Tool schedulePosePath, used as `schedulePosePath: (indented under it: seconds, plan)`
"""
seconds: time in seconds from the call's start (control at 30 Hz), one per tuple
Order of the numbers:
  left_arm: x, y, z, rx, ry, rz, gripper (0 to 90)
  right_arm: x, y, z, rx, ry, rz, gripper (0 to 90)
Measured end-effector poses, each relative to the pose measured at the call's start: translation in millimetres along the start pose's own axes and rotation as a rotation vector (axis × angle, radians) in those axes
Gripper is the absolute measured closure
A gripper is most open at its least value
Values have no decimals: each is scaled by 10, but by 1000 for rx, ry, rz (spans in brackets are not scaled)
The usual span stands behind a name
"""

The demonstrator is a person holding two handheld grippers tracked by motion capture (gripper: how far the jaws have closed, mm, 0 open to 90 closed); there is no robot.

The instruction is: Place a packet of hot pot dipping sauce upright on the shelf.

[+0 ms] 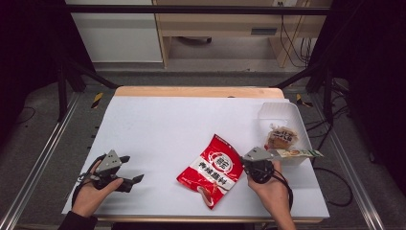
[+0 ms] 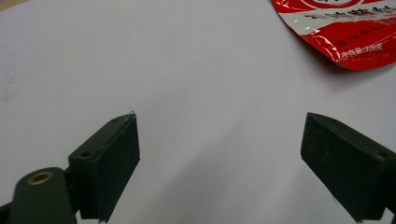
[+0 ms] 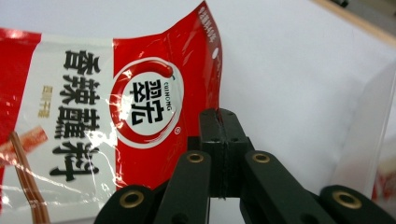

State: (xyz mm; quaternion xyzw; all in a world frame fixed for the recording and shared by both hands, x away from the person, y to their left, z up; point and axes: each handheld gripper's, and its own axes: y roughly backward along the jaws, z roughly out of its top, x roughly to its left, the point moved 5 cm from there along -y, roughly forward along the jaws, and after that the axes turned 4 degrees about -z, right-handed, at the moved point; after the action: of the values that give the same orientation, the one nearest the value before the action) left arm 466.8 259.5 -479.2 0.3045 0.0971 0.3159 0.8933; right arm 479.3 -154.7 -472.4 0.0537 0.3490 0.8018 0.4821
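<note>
Now, view by view:

High view, red pouch: a glossy red and white plastic seasoning pouch lies flat on the white table sheet, at about five o'clock from the sheet's middle.
High view, right gripper: the black right gripper sits at the pouch's three o'clock edge, touching it, held by the right hand.
High view, left gripper: the black left gripper rests near the sheet's eight o'clock corner in the left hand, jaws spread, well apart from the pouch.
High view, tray: a clear plastic tray at three o'clock holds a wrapped brown snack; a thin green-printed packet lies across its near rim.
Left gripper view, jaws: wide open over bare sheet, nothing between them; the pouch's corner shows at one o'clock.
Right gripper view, jaws: pressed together on the pouch's thin right edge, pinching it.
</note>
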Motion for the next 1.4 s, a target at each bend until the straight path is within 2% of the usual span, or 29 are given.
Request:
schedulePosePath:
  seconds: [0.07, 0.1, 0.13, 0.17, 0.2, 0.23, 0.27, 0.4, 0.57, 0.77, 0.9, 1.03, 1.2, 1.33, 1.4]
  plan:
    - [-2, 1, 19, -2, -8, 0, 118, 10, -10, 69, -5, 14, 2, 900]
    - [3, 8, 71, -5, -17, 3, 118, 43, -39, 229, -20, 46, 21, 900]
    - [3, 8, 71, -5, -17, 3, 118, 43, -39, 229, -20, 46, 21, 900]
    - [8, 16, 104, -9, -20, 9, 118, 82, -76, 394, -25, 90, 32, 900]
    - [17, 27, 138, -16, -25, 22, 118, 82, -76, 394, -25, 90, 32, 900]
    - [35, 42, 197, -27, -32, 44, 122, 126, -114, 552, -27, 125, 43, 900]
    - [35, 42, 197, -27, -32, 44, 122, 126, -114, 552, -27, 125, 43, 900]
    - [60, 26, 294, -14, -42, 38, 123, 213, -181, 812, -46, 172, 61, 900]
    - [28, -50, 449, 4, -63, 30, 138, 318, -194, 1012, -63, 209, 81, 900]
    - [23, -144, 559, 17, -80, 26, 145, 313, -121, 1174, -99, 202, 91, 900]
    - [67, -195, 665, 8, -70, 31, 145, 305, -79, 1287, -120, 209, 91, 900]
    - [93, -181, 798, -24, -55, 26, 149, 310, -33, 1389, -148, 206, 90, 900]
    - [141, -128, 947, -19, -71, 42, 155, 332, -11, 1509, -164, 220, 88, 900]
    - [160, -92, 1020, -31, -58, 30, 157, 343, 13, 1571, -172, 232, 85, 900]
    - [155, -85, 1046, -37, -64, 19, 154, 359, 23, 1568, -172, 242, 92, 900]
